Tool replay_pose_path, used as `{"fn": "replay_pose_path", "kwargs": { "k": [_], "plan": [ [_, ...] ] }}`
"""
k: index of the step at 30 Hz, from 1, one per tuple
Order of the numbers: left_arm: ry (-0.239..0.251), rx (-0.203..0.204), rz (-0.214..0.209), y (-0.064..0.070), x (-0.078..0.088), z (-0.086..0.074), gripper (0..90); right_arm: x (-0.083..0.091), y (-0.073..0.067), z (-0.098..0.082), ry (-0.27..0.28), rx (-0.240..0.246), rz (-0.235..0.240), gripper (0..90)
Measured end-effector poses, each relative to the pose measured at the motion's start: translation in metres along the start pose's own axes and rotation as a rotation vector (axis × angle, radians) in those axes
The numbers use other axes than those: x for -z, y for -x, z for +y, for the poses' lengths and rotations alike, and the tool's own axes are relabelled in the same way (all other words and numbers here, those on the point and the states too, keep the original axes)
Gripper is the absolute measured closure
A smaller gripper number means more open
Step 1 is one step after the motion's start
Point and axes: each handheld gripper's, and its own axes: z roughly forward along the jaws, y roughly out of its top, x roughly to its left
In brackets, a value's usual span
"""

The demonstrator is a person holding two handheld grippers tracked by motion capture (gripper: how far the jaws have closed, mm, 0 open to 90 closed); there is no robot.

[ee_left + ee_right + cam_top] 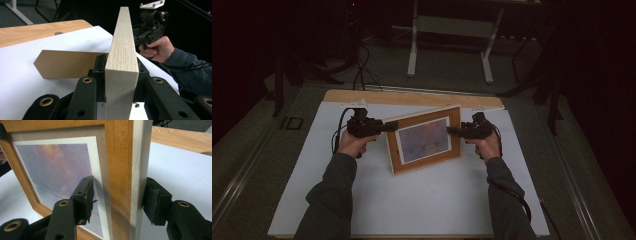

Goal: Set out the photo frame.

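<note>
Upright on the white tabletop (377,200) stands the wooden picture frame (424,140), holding a print of a purple-orange sky (423,139). My left claw (384,127) is clamped on the frame's left edge. My right claw (451,131) straddles the right edge, one pad touching the back, the other just off the glass.

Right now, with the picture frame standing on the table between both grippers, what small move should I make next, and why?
Probably ease the right gripper straight back off the picture frame. Its jaws straddle the frame's edge with a gap at the front pad, so it no longer grips, while the left gripper is clamped on the other edge and the stand is out behind.
</note>
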Motion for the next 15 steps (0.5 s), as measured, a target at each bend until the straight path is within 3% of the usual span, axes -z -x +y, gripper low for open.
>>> {"fn": "replay_pose_path", "kwargs": {
  "k": [3,8,15],
  "plan": [
    [0.003,-0.002,0.007,0.0,0.0,0.0,71.5,0.003,0.0,-0.003,0.01,-0.002,-0.001,48.6],
    [-0.003,0.005,0.068,0.004,0.003,0.001,66.7,0.009,0.003,-0.01,0.045,-0.015,0.004,60.7],
    [-0.004,0.012,0.135,0.008,0.012,-0.002,56.8,0.01,-0.001,-0.011,0.047,-0.001,-0.02,61.3]
  ]
}}
